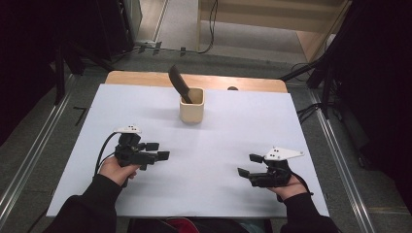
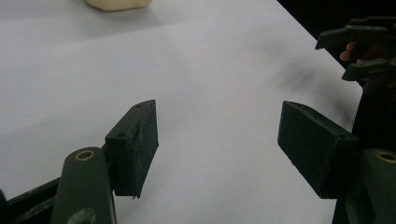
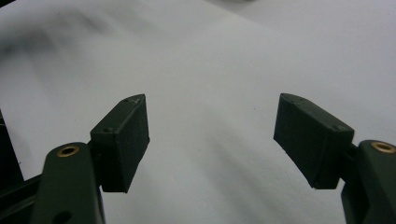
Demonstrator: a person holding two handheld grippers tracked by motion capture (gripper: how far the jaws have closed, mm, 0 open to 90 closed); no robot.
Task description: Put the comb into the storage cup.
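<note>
Both grippers stood wide and empty: left gripper (image 1: pixel 156 150) at lower left, right gripper (image 1: pixel 248 165) at lower right. The cream cup (image 1: pixel 191 108) sat upper centre, holding a dark, tilted utensil (image 1: pixel 180 83), possibly a spatula, well apart from both.

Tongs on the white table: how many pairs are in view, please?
2. The left tongs are open above the table's near-left part; the right tongs are open above its near-right part. Neither holds anything.

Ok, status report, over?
Left gripper and right gripper open, empty. Dark spatula stands in beige square cup. Nothing between.
</note>
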